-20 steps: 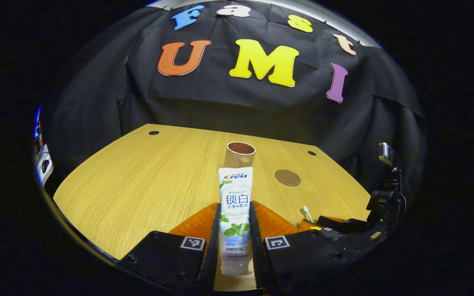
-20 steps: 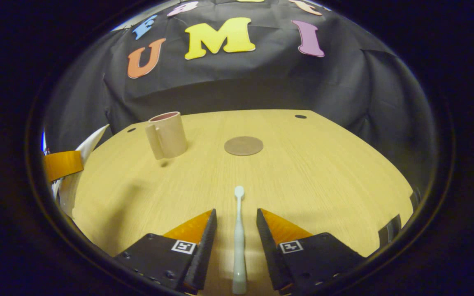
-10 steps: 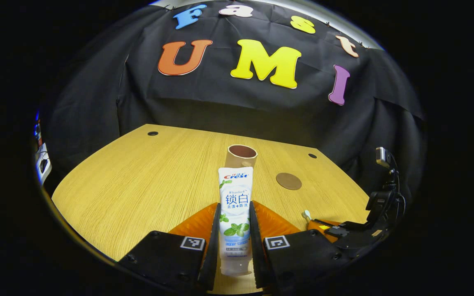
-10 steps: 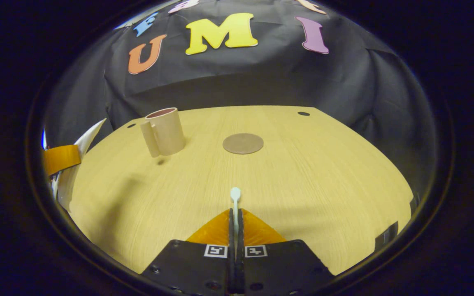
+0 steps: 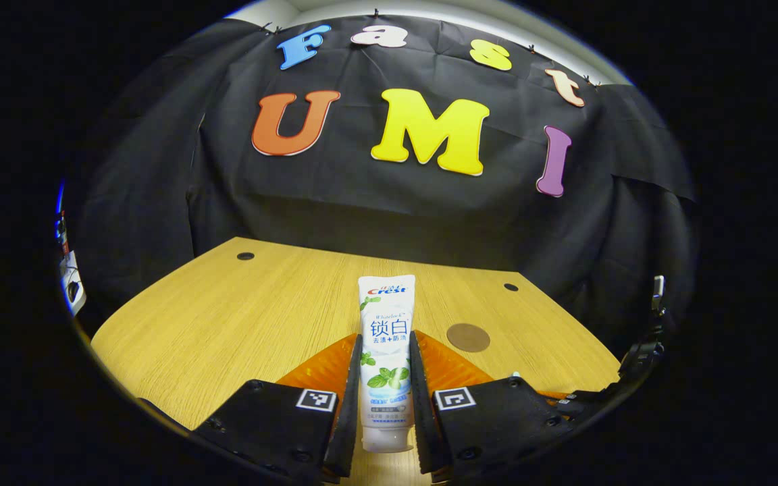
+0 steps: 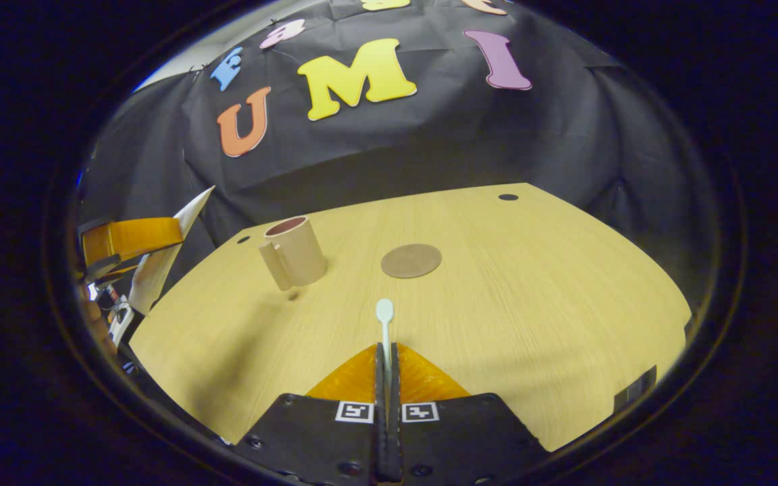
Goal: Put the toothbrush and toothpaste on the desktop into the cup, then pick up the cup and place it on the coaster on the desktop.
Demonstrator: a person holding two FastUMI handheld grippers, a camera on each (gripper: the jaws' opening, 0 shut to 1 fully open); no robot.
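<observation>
In the left gripper view my left gripper [image 5: 386, 341] is shut on a white toothpaste tube [image 5: 386, 351], which stands up between the fingers, cap end down, and hides the cup behind it. The round brown coaster [image 5: 468, 337] lies to its right on the wooden desktop [image 5: 240, 317]. In the right gripper view my right gripper [image 6: 386, 349] is shut on a pale toothbrush [image 6: 385, 322], whose head sticks out forward above the desk. The beige cup [image 6: 293, 252] with its handle toward me stands upright at left, the coaster [image 6: 410, 260] right of it. The left gripper [image 6: 129, 239] with the toothpaste tube [image 6: 166, 253] is at the far left.
Dark round holes [image 6: 508, 197] mark the desktop near its far corners. The black cloth wall [image 5: 389, 189] closes off the back of the desk. The right gripper's body [image 5: 632, 378] pokes in at the lower right edge of the left gripper view.
The right gripper closed on the toothbrush and raised it off the desk. The left gripper lifted and tilted with the toothpaste, so the tube now covers the cup.
</observation>
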